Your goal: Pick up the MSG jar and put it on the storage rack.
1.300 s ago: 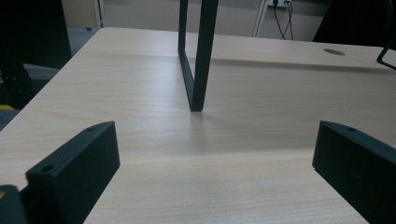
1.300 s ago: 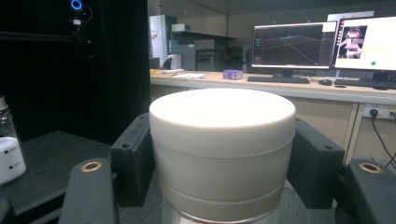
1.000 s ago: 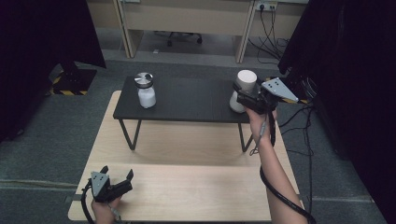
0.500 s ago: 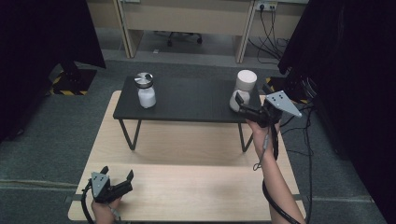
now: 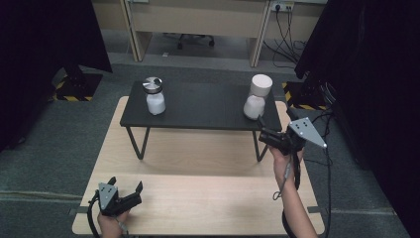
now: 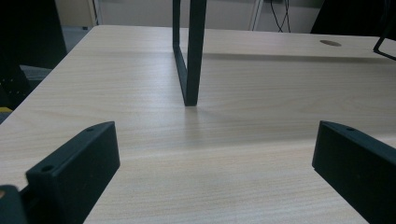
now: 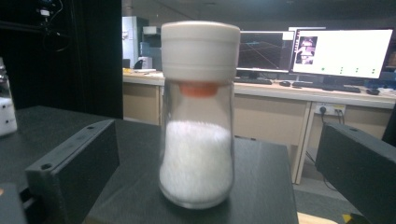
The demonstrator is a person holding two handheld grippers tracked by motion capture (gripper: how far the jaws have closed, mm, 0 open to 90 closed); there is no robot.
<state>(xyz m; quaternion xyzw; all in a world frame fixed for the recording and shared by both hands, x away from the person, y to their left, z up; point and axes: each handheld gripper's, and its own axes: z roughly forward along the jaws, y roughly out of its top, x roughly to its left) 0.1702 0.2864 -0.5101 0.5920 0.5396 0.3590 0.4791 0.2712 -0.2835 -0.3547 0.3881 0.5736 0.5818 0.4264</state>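
A glass shaker with a white cap (image 5: 257,97) (image 7: 198,116), half full of white grains, stands upright at the right end of the small black table (image 5: 198,113). My right gripper (image 5: 263,133) is open, just in front of that shaker and apart from it; its jaws stand wide on either side of it in the right gripper view. A second shaker with a silver lid (image 5: 154,96) (image 7: 5,107) stands at the table's left end. My left gripper (image 5: 132,194) is open, low over the wooden tabletop (image 6: 243,140) near its front left, with nothing between its fingers.
The black table stands on thin metal legs (image 6: 189,51) on the light wooden tabletop (image 5: 208,198). Cables (image 5: 327,163) trail at the right edge. Black curtains hang at both sides. A desk with monitors (image 7: 341,51) stands beyond.
My right gripper has drawn back and down from the white-capped shaker, toward the person. The shaker stays standing on the black table. The left gripper has not moved.
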